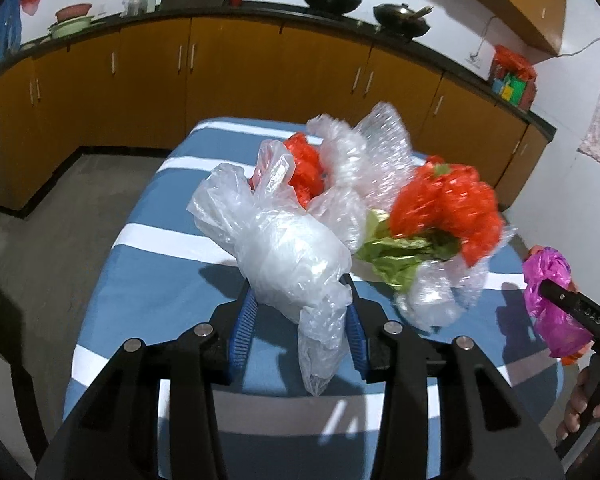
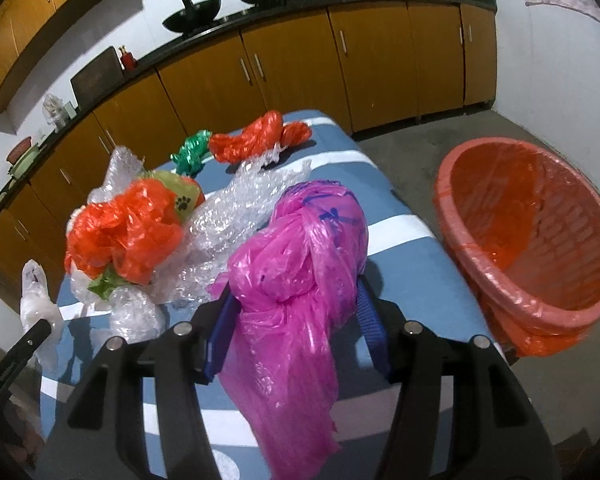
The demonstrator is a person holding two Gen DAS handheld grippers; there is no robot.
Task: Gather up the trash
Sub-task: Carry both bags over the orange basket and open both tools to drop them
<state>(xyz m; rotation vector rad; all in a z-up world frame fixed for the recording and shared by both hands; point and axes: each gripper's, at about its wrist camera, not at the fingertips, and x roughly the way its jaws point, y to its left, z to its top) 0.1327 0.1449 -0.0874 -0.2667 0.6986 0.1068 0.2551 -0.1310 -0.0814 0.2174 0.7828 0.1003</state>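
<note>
Black linkage and blue pads fill the foot of each view. Between the pads of the left gripper (image 1: 300, 316) sits a clear bag (image 1: 284, 248), pinched at its crumpled middle with a tail hanging below; the jaws are closed well in on it. The right gripper (image 2: 296, 328) is clamped on a pink bag (image 2: 300, 248), jaws about half apart around the knotted bulk, loose plastic trailing down.

Both bags look lifted off the table (image 1: 148, 264), so two pieces are in hand but, as far as I can judge, not yet binned. The bin (image 2: 532, 240), lined in red, stands on the floor off the table's right edge and looks empty. Left on the striped cloth: an orange bag (image 2: 124, 236) with green scraps near the left edge, bubble wrap (image 2: 236, 216) in the middle, and a green bag (image 2: 192, 152) and another orange bag (image 2: 260, 136) by the far edge.

Only the right view shows the bin and the two far-edge bags. Only the left view shows the person's hand (image 1: 588, 404) on the right gripper's handle.
</note>
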